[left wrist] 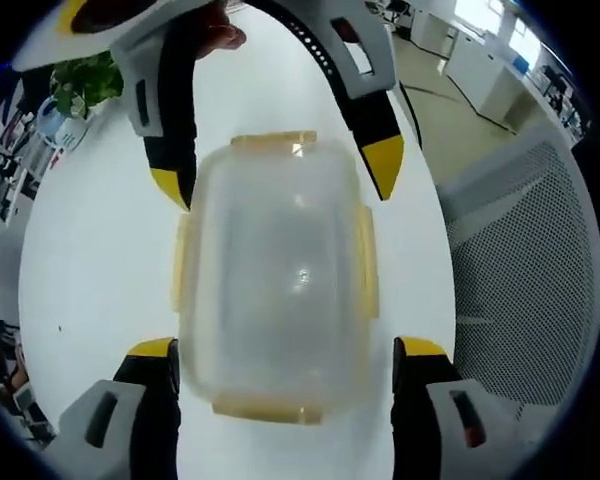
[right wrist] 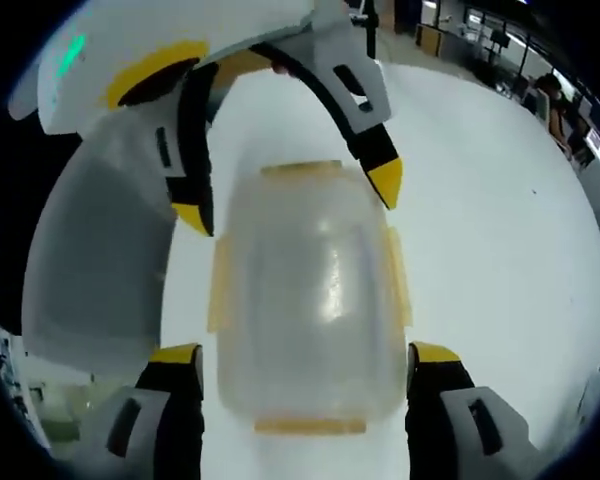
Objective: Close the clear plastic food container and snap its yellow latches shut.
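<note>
A clear plastic food container (left wrist: 275, 275) lies on the white table (left wrist: 90, 260) with its lid resting on top. Pale yellow latches (left wrist: 366, 262) stick out on all sides of its rim. My left gripper (left wrist: 285, 350) is open, its yellow-tipped jaws flanking the container's near end with a small gap on each side. From the opposite end, my right gripper (left wrist: 277, 175) is also open and straddles the far end. In the right gripper view the same container (right wrist: 310, 300) sits between my right gripper (right wrist: 305, 353) and the facing left gripper (right wrist: 288, 198).
A grey mesh chair (left wrist: 520, 270) stands close beside the table edge, also seen as the chair (right wrist: 95, 260). A potted plant (left wrist: 85, 85) sits at a far corner of the table. Office desks (left wrist: 480, 50) lie beyond, and a person (right wrist: 552, 98) sits far off.
</note>
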`<state>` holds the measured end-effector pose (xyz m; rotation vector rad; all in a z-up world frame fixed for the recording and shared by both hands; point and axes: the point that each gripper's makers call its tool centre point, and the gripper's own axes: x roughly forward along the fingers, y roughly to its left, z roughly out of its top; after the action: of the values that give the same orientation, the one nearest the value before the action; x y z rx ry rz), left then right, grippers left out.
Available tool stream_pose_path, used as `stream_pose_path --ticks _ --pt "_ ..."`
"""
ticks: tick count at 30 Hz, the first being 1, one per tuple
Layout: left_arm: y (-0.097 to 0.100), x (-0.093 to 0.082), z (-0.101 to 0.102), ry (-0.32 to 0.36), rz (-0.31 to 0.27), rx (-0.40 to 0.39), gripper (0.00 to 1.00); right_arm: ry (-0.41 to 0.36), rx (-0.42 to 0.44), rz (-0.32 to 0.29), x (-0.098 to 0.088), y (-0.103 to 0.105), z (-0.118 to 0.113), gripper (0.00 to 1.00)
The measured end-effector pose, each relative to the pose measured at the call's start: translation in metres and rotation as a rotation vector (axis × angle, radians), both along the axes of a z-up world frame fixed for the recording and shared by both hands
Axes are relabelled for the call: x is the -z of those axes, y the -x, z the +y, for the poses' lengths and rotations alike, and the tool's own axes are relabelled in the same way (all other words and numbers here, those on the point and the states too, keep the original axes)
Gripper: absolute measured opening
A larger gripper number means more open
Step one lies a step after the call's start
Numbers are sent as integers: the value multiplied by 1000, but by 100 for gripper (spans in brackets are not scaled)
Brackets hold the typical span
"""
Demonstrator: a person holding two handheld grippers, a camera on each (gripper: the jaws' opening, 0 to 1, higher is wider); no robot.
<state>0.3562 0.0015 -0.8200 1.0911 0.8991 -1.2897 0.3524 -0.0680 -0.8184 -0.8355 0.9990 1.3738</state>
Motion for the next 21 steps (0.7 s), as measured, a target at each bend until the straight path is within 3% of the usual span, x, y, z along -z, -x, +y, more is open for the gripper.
stream_pose_path --ticks 4,7,8,21 --pt "-1 1 -1 0 -9 -1 88 -6 -2 -28 3 -2 2 84" --pt "-9 4 1 -19 -68 29 80 -8 4 -48 6 -3 3 82" --pt "-6 5 1 -8 -49 16 81 -6 15 -53 6 -4 3 82" --pt "-7 6 0 -22 -60 3 80 3 6 -47 6 -5 2 82"
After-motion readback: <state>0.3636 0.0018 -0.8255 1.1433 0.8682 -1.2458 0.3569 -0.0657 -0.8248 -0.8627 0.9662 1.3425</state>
